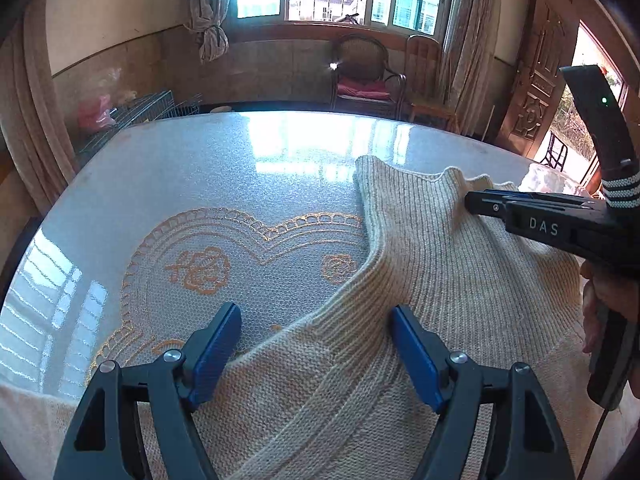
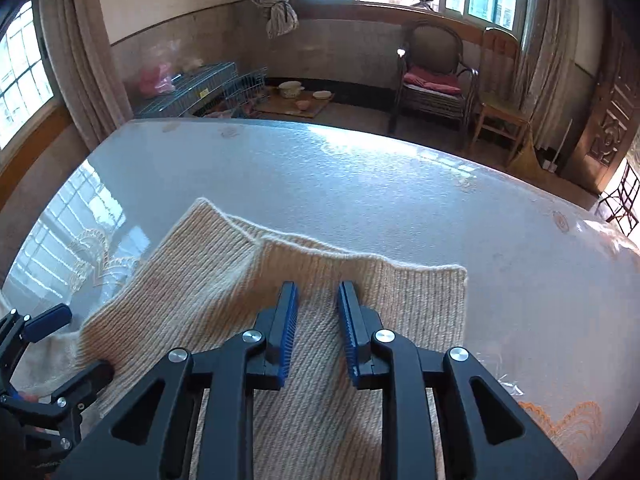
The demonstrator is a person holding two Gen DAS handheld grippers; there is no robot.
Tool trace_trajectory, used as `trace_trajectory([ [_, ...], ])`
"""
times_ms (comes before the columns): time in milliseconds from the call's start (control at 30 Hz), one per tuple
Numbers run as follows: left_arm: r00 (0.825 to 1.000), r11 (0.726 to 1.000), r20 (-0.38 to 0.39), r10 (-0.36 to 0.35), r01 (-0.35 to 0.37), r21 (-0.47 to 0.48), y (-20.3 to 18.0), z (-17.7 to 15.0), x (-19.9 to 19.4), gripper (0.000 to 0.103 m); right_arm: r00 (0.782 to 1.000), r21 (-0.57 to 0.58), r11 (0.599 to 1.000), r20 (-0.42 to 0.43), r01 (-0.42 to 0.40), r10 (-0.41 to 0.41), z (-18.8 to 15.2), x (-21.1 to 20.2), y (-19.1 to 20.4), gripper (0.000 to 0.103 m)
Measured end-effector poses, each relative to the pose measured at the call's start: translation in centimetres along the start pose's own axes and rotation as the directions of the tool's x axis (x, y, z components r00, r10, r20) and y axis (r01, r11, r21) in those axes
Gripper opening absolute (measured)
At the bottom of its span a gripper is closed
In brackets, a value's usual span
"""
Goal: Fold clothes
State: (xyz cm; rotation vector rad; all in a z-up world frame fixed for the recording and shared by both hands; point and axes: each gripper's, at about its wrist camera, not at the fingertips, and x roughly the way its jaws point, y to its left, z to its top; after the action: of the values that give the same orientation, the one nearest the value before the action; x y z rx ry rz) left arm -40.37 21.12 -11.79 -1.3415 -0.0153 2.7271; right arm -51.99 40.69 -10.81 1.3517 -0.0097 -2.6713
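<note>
The left tongs (image 1: pixel 316 354), at the bottom of the left wrist view, stand wide apart with their blue pads clear of everything, a raised ridge of the cream knitted sweater (image 1: pixel 440 280) running up between them without being pinched; the right tongs (image 2: pixel 318 332), low in the centre of the right wrist view, are drawn close but a clear gap shows between the pads, which hover over the knit rather than clamp it, so I read them as nearly closed and holding nothing; the same right tongs appear at the right edge of the left view, lying low over the far part of the garment. The sweater lies on the glossy counter (image 1: pixel 200 168), filling the lower right of the left view and the lower left and centre of the right view, its ribbed hem edge toward the window side, one layer overlapping another. It looks soft, thick and limp, fairly light, likely to sag and stretch when lifted from one point, and its ribbing should give the pads good bite while it slides readily on the shiny surface; the best holds seem to be the corners of the ribbed edge or the doubled fold line, both sides lifted together.
</note>
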Motion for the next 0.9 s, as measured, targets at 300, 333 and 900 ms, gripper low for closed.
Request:
trace_trajectory([
  [300,1.000,1.000,-0.006,0.022,-0.022,0.018,-0.9,-0.1,0.0,0.080,0.997,-0.018,0.998,0.060,-0.055,0.056,-3.2,-6.9,-1.0,0.044],
  [333,1.000,1.000,-0.006,0.023,-0.023,0.019,-1.0,-0.1,0.0,0.080,0.996,-0.044,0.997,0.049,-0.068,0.070,-3.9,-7.3,-0.3,0.046],
  [900,0.999,0.999,-0.011,0.043,-0.043,0.023,-1.0,-0.1,0.0,0.085,0.999,0.246,0.969,0.023,0.017,-0.024,-11.2,-9.5,-8.8,0.066],
])
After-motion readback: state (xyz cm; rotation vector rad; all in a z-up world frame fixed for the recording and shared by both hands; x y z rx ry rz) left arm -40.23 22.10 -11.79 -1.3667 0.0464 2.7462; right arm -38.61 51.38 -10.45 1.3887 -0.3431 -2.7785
